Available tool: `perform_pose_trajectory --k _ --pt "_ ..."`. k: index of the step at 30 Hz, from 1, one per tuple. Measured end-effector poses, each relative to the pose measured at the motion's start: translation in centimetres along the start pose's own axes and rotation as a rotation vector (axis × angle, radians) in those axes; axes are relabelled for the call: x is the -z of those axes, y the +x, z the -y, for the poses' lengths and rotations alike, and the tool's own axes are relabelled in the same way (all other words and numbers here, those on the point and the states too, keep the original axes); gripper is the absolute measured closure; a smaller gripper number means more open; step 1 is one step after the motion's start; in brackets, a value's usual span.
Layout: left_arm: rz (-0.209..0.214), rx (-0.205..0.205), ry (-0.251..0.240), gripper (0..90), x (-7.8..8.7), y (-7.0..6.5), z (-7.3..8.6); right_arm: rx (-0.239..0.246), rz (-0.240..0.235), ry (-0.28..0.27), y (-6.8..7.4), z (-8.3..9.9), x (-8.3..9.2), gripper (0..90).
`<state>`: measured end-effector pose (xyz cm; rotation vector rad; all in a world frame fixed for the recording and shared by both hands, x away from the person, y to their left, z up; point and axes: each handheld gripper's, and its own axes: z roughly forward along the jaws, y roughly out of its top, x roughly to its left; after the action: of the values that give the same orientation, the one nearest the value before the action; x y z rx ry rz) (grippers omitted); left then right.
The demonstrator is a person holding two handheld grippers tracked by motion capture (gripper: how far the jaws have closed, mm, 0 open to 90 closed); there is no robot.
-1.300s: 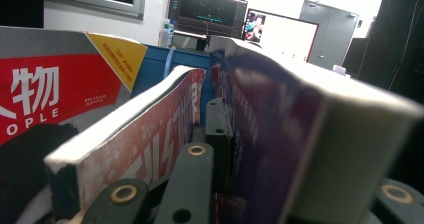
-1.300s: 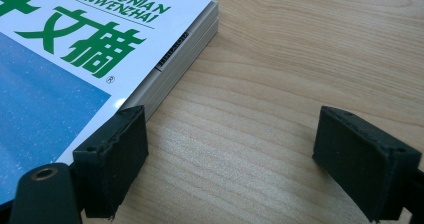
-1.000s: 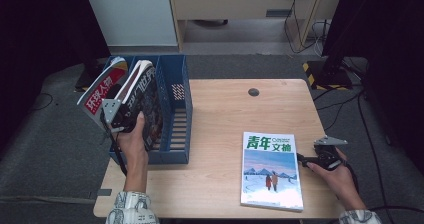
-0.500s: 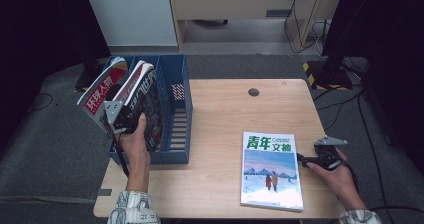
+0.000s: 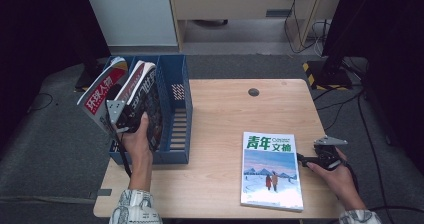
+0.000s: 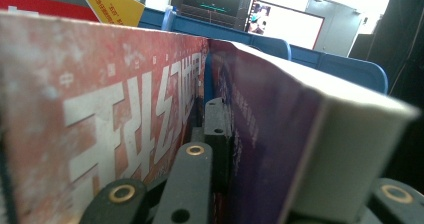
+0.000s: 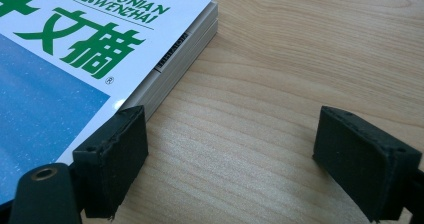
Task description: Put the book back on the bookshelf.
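At the left, the left forearm rises from the table's near edge, hand upright, and the left gripper [image 5: 125,116] is clamped on a dark magazine [image 5: 147,101] that stands tilted in the blue rack [image 5: 181,109]. In the left gripper view one jaw lies against the magazine's cover [image 6: 280,149] with the page block on its far side. A red magazine [image 5: 102,91] leans just beside it, at the rack's left end. The rack sits on the table's [image 5: 225,114] left edge. Further right, a blue-and-white magazine [image 5: 271,171] lies flat on the table. Just beside its right edge, the right hand rests low, forearm angled in from the bottom right corner. The right gripper [image 5: 306,159] points level toward the magazine, jaws wide apart and holding nothing; one pad [image 7: 112,161] sits at the cover's edge.
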<state>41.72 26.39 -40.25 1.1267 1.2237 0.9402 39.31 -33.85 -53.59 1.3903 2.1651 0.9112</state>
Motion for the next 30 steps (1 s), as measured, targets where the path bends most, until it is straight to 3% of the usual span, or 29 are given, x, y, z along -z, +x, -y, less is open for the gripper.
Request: perform_pose_trajectory --k 15,30 --pt "-0.011 -0.012 -0.012 80.9 -1.2 -0.5 -0.2 0.000 0.000 -0.002 0.0 0.0 0.0 14.2" --pt "-0.016 0.011 -0.036 79.1 -1.5 -0.3 0.4 -0.009 0.005 -0.008 0.1 0.1 0.0 14.2"
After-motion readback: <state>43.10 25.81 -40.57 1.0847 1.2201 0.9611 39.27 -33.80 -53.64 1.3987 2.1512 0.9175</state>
